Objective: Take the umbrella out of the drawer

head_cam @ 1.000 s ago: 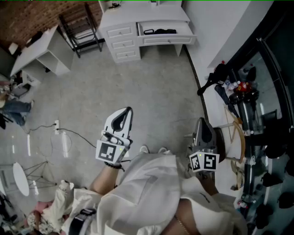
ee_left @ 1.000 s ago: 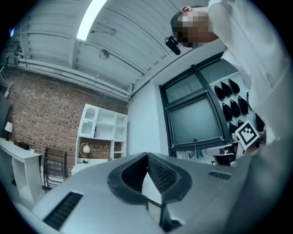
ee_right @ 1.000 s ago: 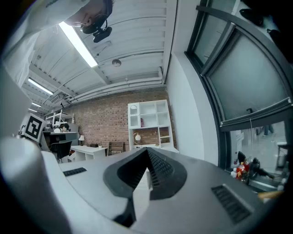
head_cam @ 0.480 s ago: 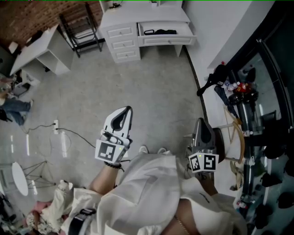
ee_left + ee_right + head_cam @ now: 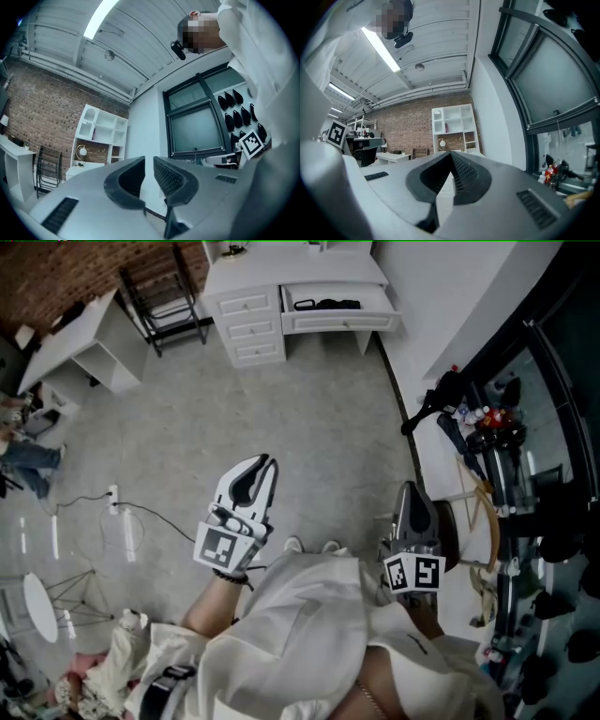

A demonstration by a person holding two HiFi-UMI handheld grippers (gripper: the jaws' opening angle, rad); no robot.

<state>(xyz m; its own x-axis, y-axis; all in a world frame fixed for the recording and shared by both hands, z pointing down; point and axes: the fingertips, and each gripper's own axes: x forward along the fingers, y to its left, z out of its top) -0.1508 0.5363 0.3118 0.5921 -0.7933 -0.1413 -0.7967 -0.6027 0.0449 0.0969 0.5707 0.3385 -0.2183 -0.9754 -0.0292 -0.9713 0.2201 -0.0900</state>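
Observation:
In the head view a white desk (image 5: 281, 273) stands far off at the top, its upper right drawer (image 5: 339, 322) pulled out. A black umbrella (image 5: 325, 305) lies inside it. Both grippers are held near my body, well short of the desk, above the grey floor. My left gripper (image 5: 265, 461) points toward the desk; in the left gripper view (image 5: 149, 159) its jaws stand all but together with nothing between them. My right gripper (image 5: 411, 486) is shut and empty, its tips touching in the right gripper view (image 5: 451, 153).
A black chair (image 5: 164, 296) stands left of the desk, and a white table (image 5: 75, 334) further left. A cable and power strip (image 5: 115, 495) lie on the floor. Cluttered dark racks with bottles (image 5: 487, 418) line the right side. A person (image 5: 23, 460) sits at the left edge.

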